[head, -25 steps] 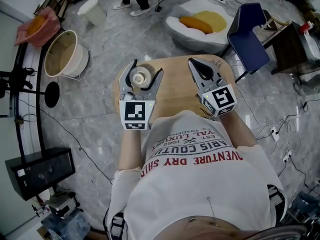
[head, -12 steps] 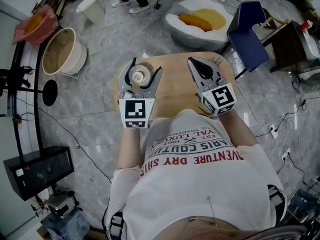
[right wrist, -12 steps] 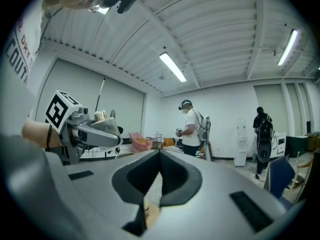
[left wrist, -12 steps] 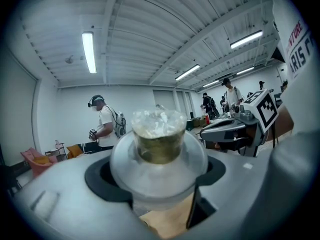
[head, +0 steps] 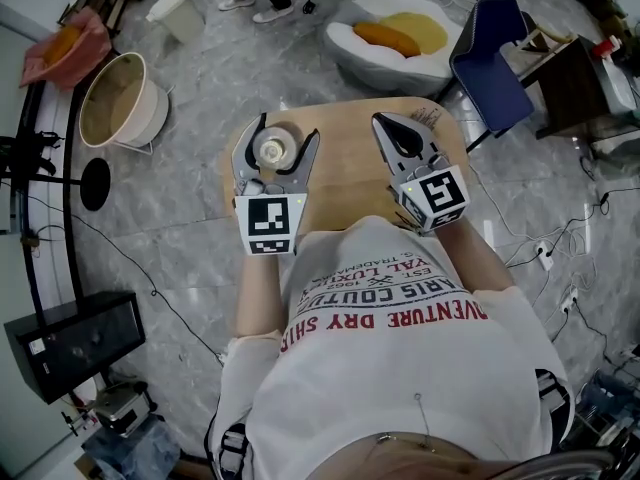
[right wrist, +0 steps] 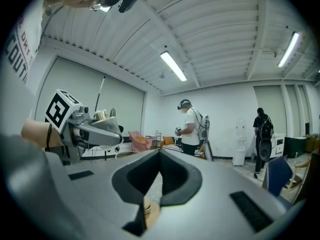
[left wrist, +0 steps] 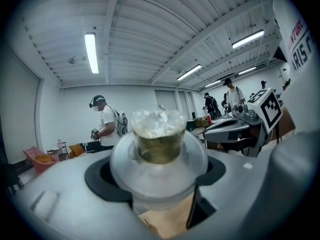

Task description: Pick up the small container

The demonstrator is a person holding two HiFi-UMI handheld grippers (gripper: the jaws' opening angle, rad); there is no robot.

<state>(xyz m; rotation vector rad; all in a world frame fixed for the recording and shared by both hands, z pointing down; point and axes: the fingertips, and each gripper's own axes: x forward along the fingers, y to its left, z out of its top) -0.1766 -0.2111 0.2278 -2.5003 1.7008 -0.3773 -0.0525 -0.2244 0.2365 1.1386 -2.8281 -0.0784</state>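
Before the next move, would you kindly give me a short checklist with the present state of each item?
1. Small clear plastic container sits between the left gripper's fingers: ok.
2. Both fingers press on the container's sides, which seat in the black pads: ok.
3. Container stands upright in the grip, top up: ok.
4. Container is lifted off the light wooden table: cannot tell; the head view looks steeply down, so any gap is hidden.
5. Right gripper is shut, empty and apart from the container: ok.
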